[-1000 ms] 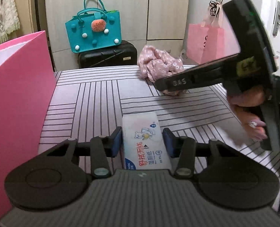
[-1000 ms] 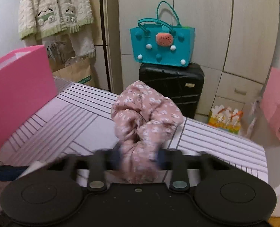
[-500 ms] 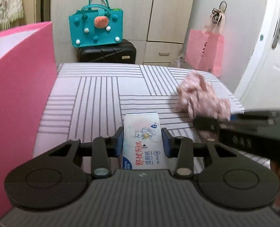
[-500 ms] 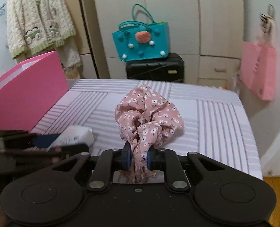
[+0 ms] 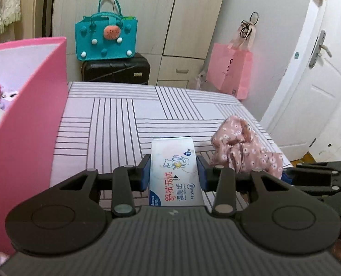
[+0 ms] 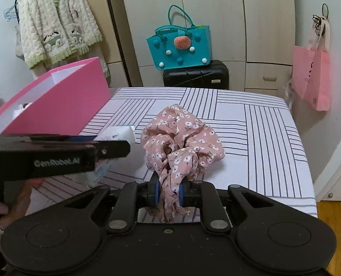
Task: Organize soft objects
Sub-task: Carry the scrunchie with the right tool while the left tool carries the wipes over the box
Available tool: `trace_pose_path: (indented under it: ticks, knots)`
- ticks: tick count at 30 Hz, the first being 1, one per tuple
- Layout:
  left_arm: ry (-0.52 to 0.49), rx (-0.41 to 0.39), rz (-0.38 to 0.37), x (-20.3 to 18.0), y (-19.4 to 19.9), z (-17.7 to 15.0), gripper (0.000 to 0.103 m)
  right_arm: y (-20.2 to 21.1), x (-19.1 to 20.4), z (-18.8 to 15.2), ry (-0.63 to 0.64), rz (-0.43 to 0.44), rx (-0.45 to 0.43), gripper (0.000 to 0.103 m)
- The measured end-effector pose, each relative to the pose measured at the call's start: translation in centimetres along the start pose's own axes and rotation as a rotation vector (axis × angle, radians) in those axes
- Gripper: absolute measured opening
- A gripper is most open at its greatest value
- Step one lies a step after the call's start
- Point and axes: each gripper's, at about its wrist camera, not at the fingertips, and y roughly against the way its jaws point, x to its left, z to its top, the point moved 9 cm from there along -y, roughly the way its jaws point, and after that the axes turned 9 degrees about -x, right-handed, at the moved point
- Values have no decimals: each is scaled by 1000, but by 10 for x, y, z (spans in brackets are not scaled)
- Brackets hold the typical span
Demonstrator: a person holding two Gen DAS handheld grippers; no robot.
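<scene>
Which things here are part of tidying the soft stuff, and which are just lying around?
Job: wipes pack in left gripper; floral scrunchie in right gripper; pink box.

Lying about: teal bag, suitcase, pink shopping bag, cardigan.

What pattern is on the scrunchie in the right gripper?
Small white flowers on dusty pink fabric; the scrunchie shows best in the right wrist view.
</scene>
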Motion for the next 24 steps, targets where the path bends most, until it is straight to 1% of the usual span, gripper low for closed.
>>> trace_pose_path:
  ticks: [4, 9, 13, 16, 19, 21, 24]
  knots:
    - [-3, -25, -10, 3, 20, 9, 39, 12, 6, 1, -7, -4, -13, 19]
    - [-22, -61, -16, 12, 48, 21, 39, 25, 23, 6, -19, 47, -33, 19]
    - [-55, -75, -51, 18, 75, 35, 39, 34, 41, 13, 2, 91, -38, 19]
    - [-90, -83, -59, 23, 94, 44, 39, 40, 54, 19, 25, 120, -29, 20]
    - [-86, -82, -62, 33, 113, 52, 39, 47, 66, 27, 44, 157, -24, 20]
    - [-75, -78, -54, 43, 123, 57, 39, 52, 75, 31, 53, 180, -27, 20]
    - [-52, -71, -20, 63, 136, 62, 39, 59, 87, 37, 70, 210, -31, 20]
